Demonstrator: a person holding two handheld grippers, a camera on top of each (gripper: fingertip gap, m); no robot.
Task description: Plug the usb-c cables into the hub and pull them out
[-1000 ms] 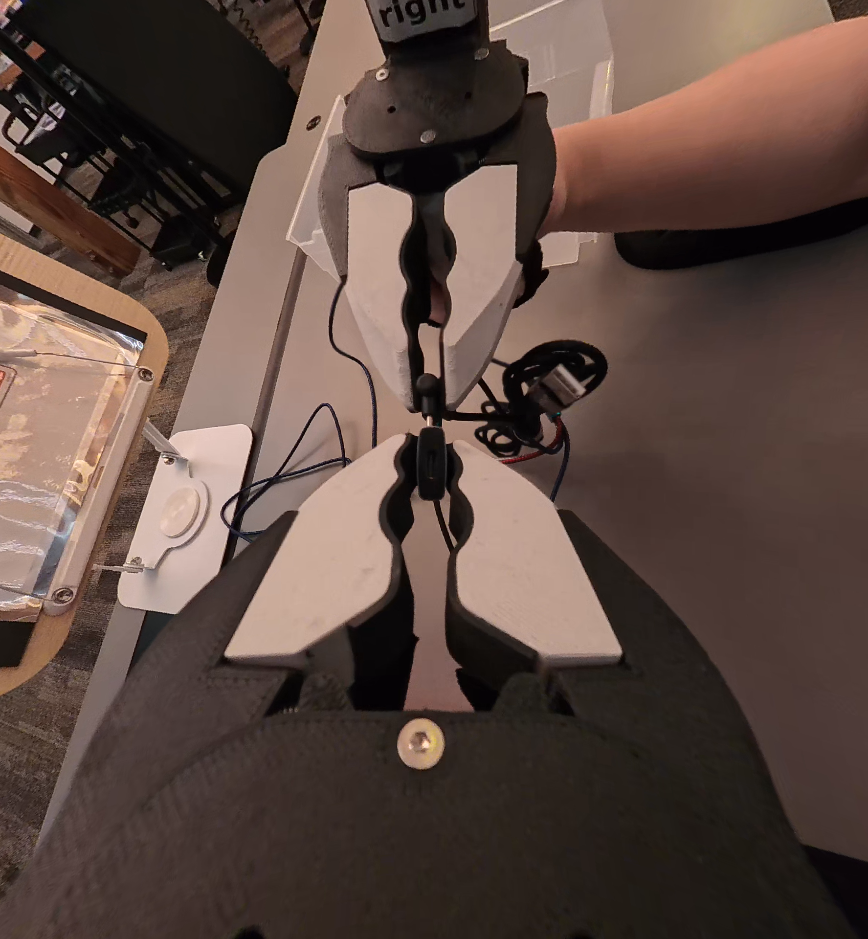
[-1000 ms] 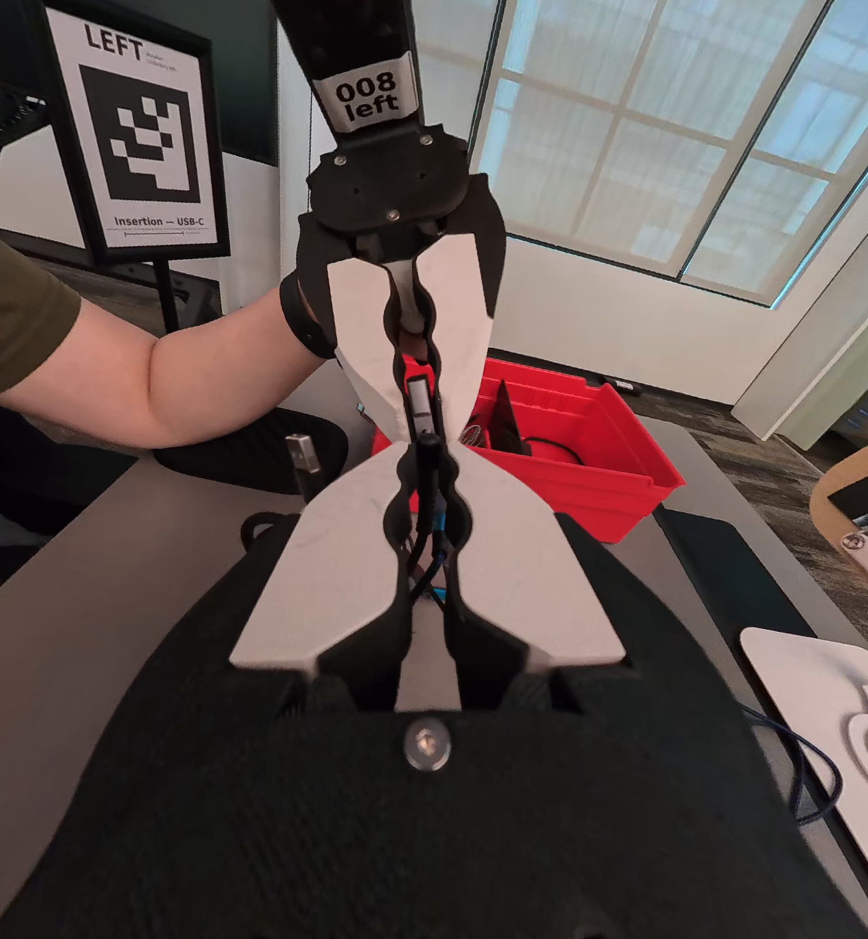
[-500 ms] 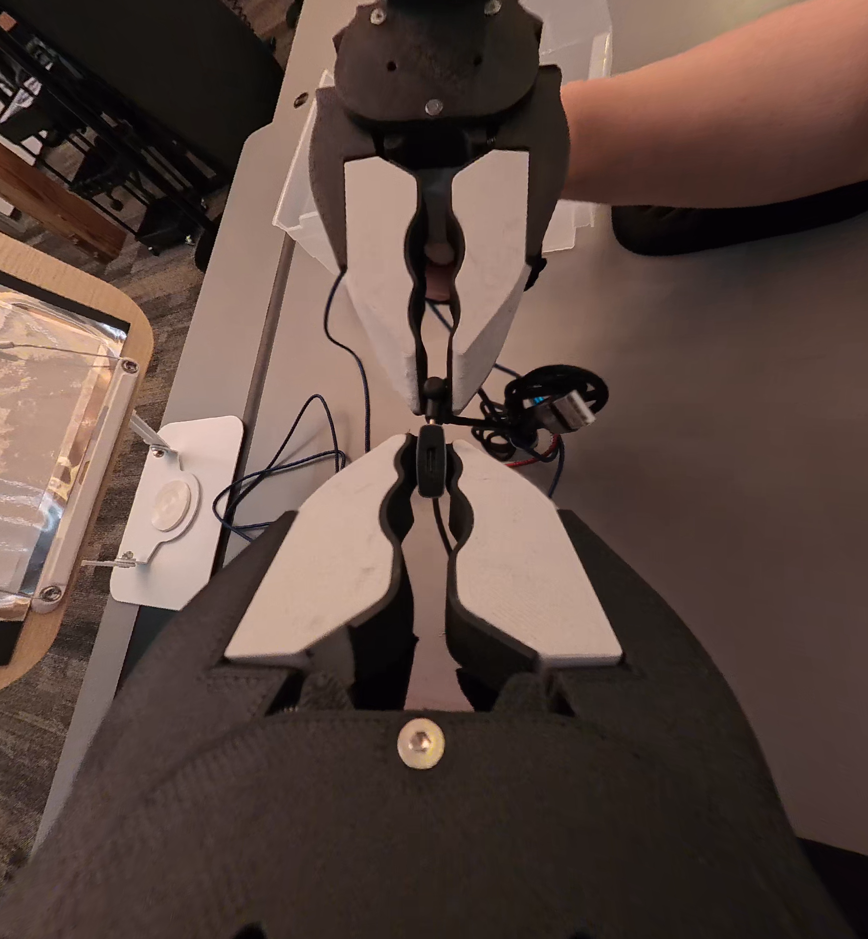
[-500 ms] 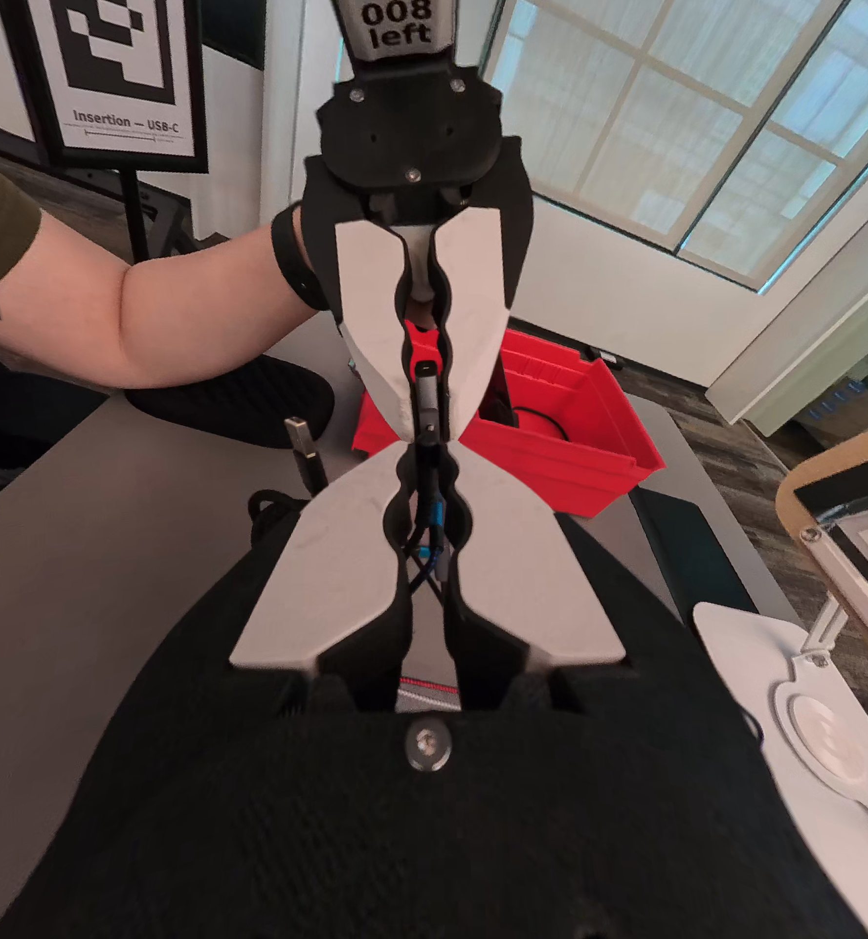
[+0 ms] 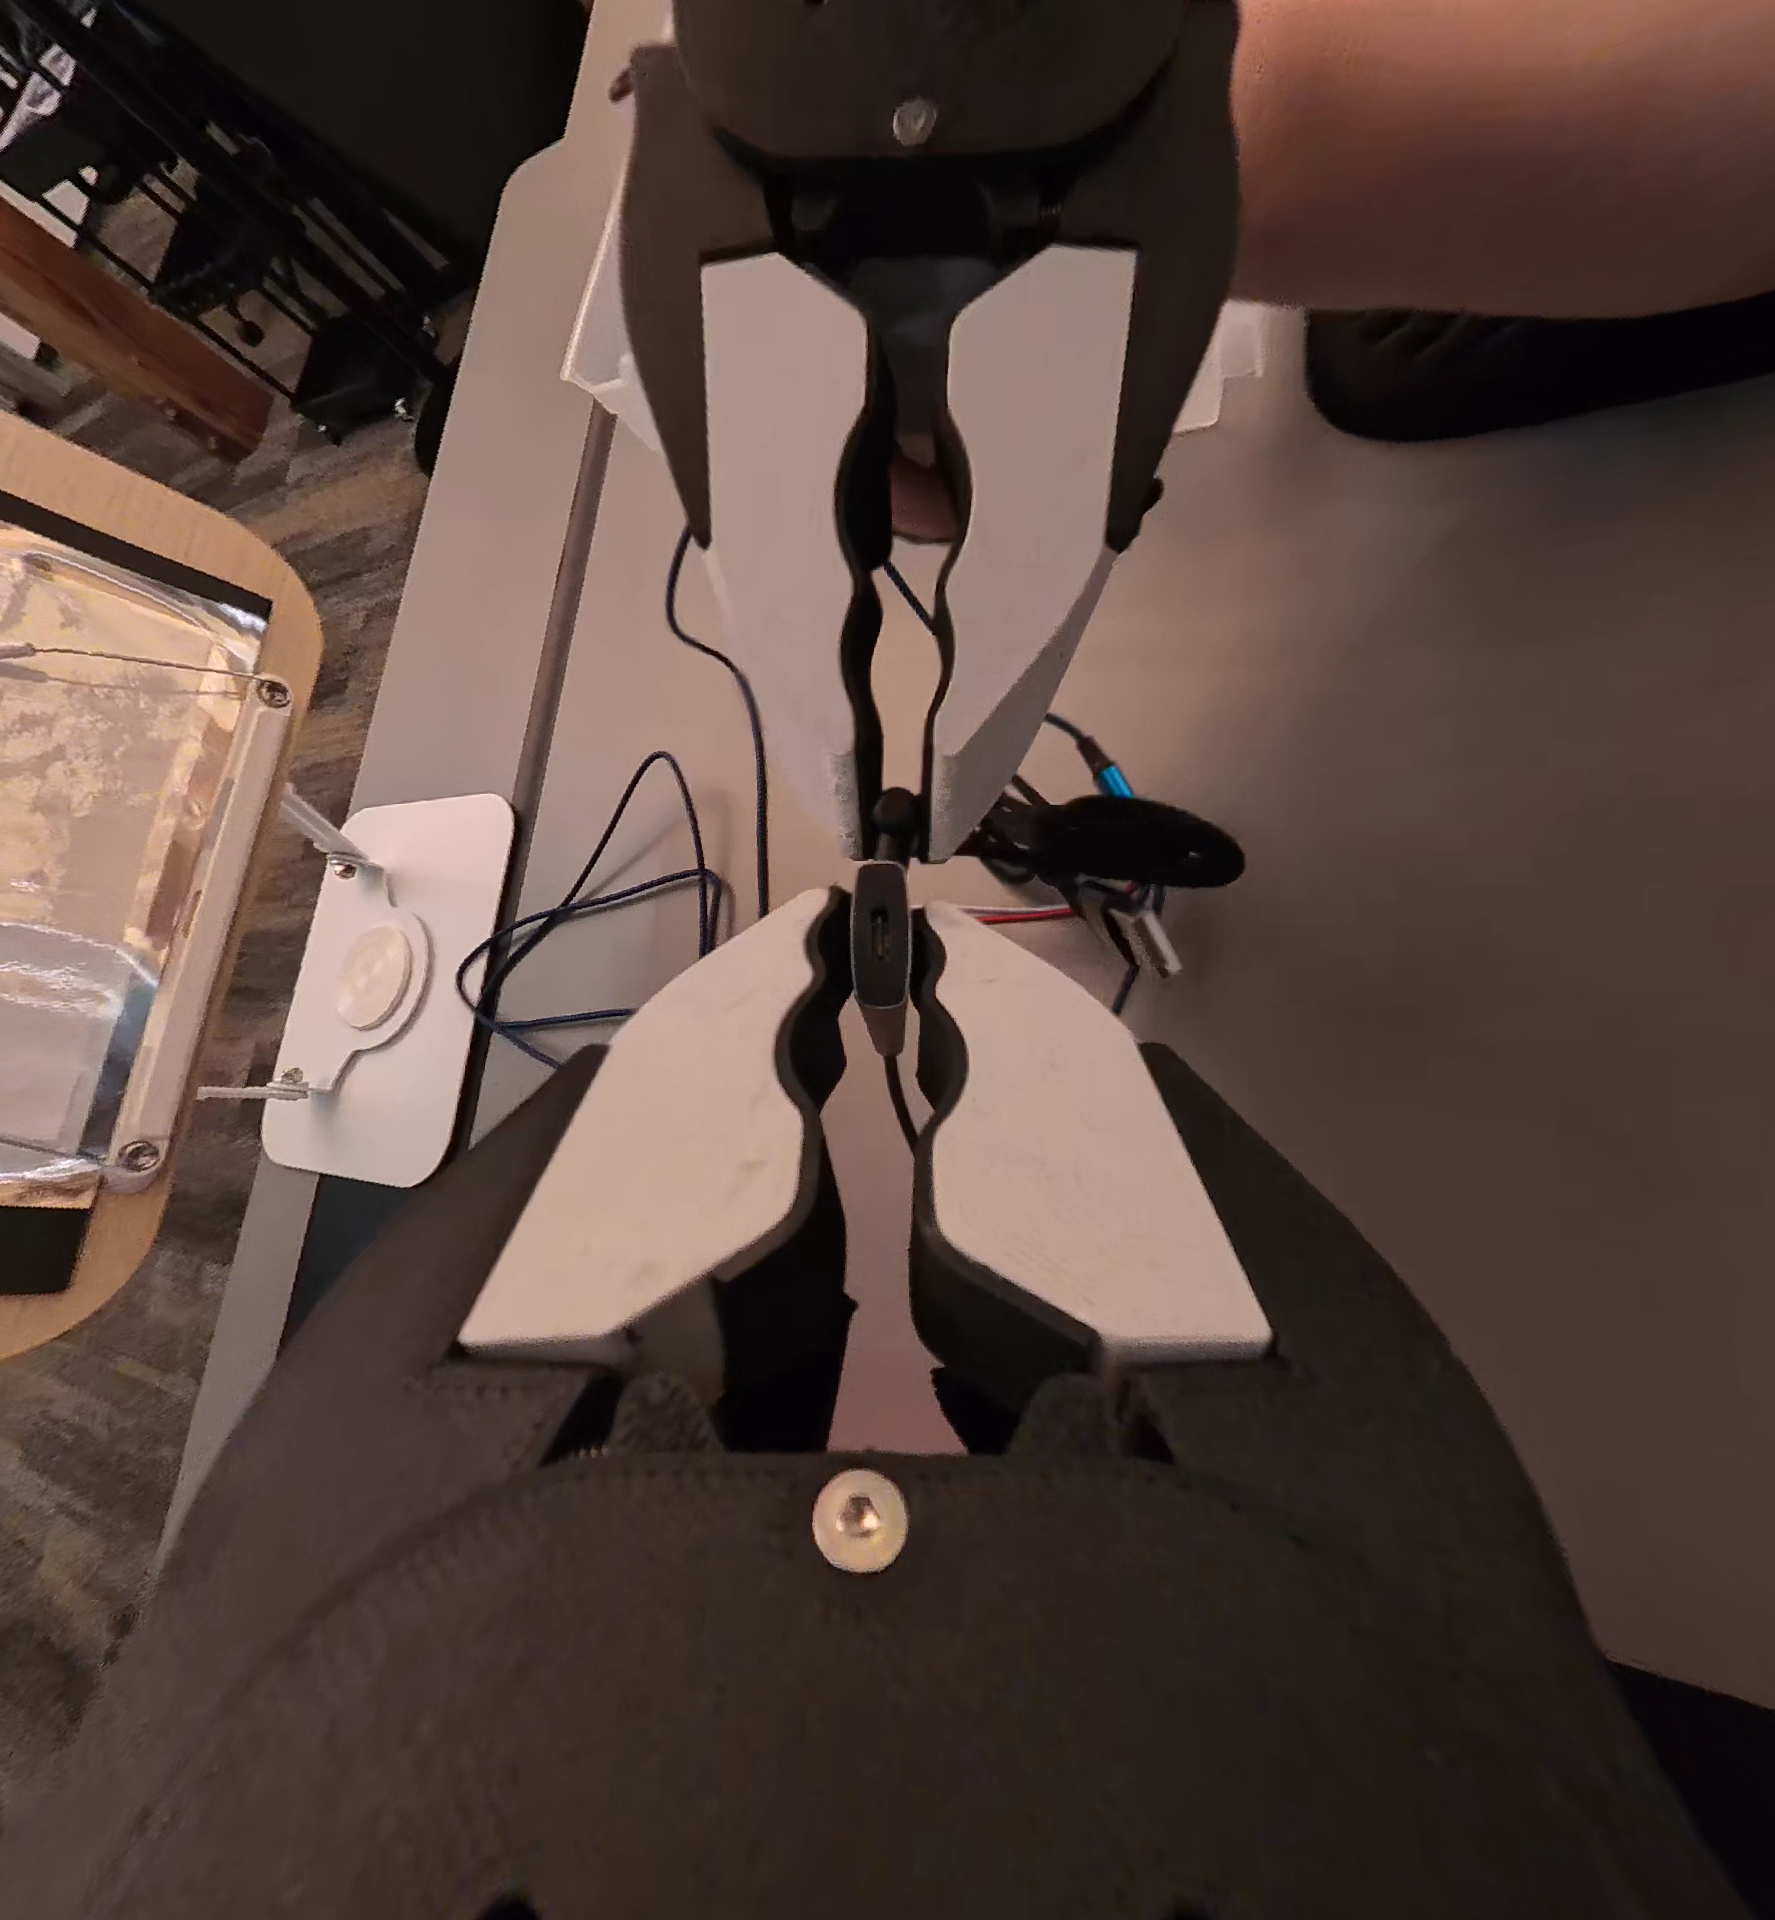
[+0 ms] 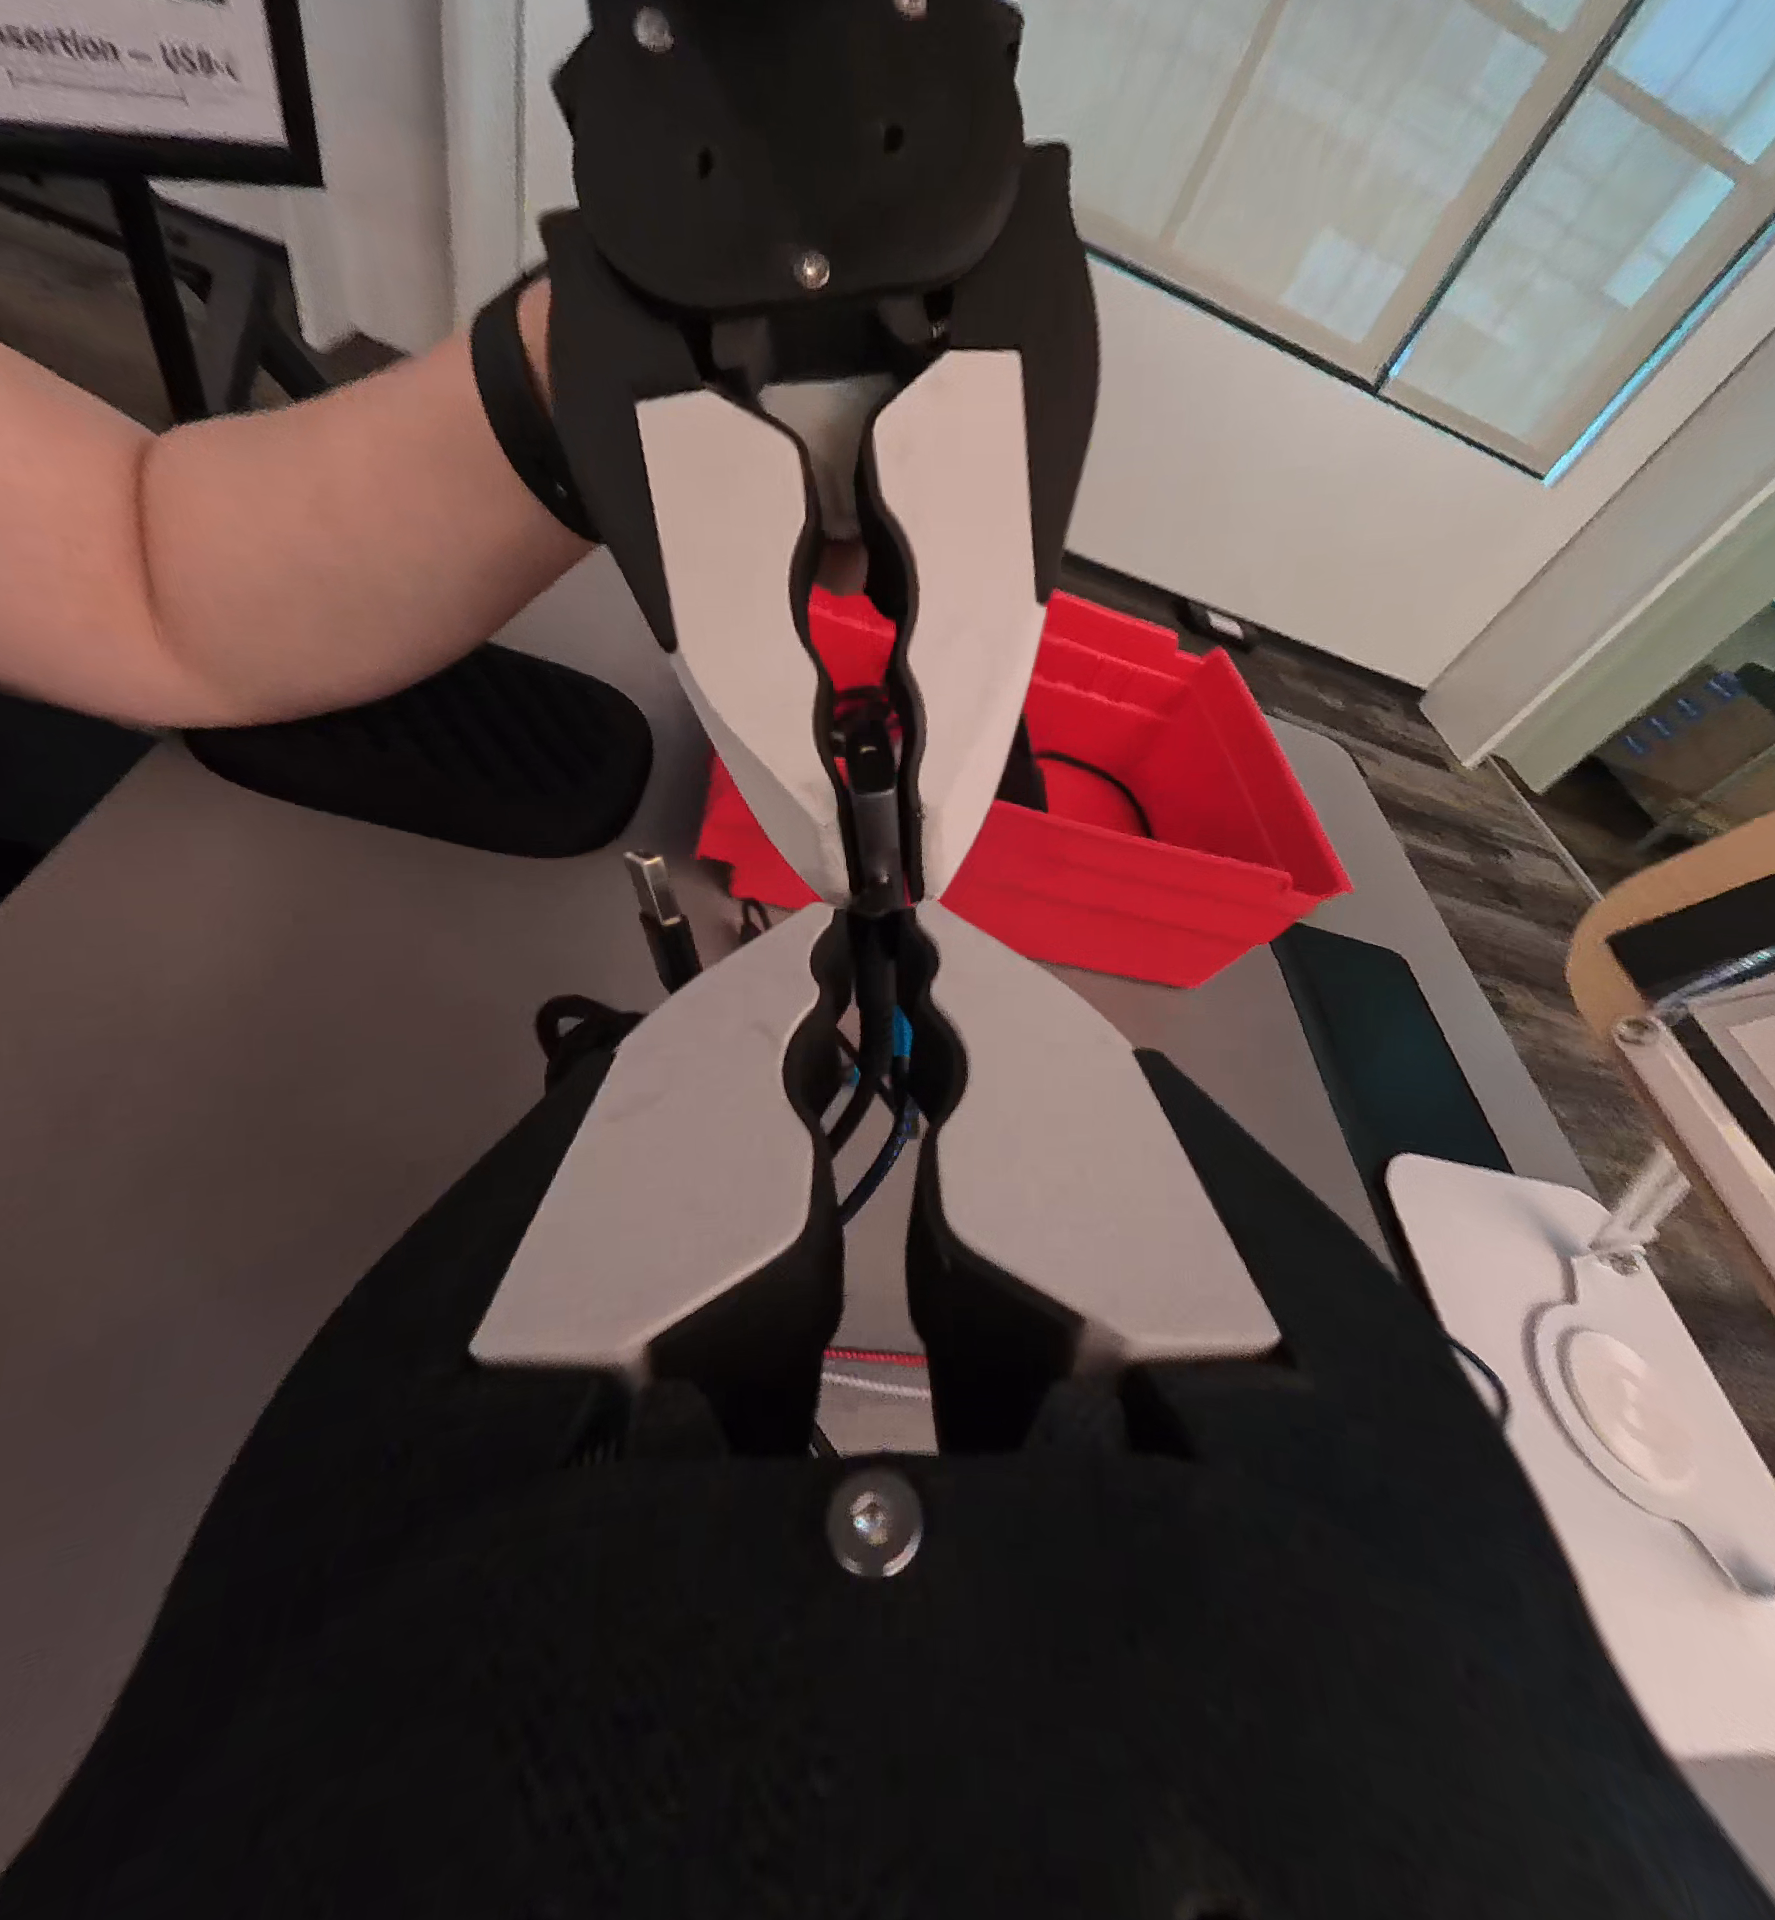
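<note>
My left gripper [image 5: 878, 914] is shut on a small grey hub [image 5: 880, 940], held upright between its fingertips with a side port facing the camera. My right gripper [image 6: 875, 935] is shut on a black usb-c plug [image 6: 875, 961], its cable running back between the fingers. The two grippers meet tip to tip above the grey table [image 5: 1485, 935]. The plug [image 5: 893, 816] touches the hub's far end; how deep it sits is hidden. In the right wrist view the left gripper [image 6: 875, 878] holds the hub [image 6: 875, 816] opposite me. The right gripper [image 5: 893, 831] shows in the left wrist view.
A black cable bundle [image 5: 1132, 831] with a silver USB-A plug [image 6: 654, 894] and a thin blue cable [image 5: 696, 831] lies on the table below. A red bin [image 6: 1122, 852], a black wrist rest [image 6: 426, 758], a clear bin [image 5: 602, 353] and a white stand base [image 5: 384, 987] surround it.
The two grippers have moved toward each other. The small gap between plug and hub has closed, and both grippers now fill more of each other's view.
</note>
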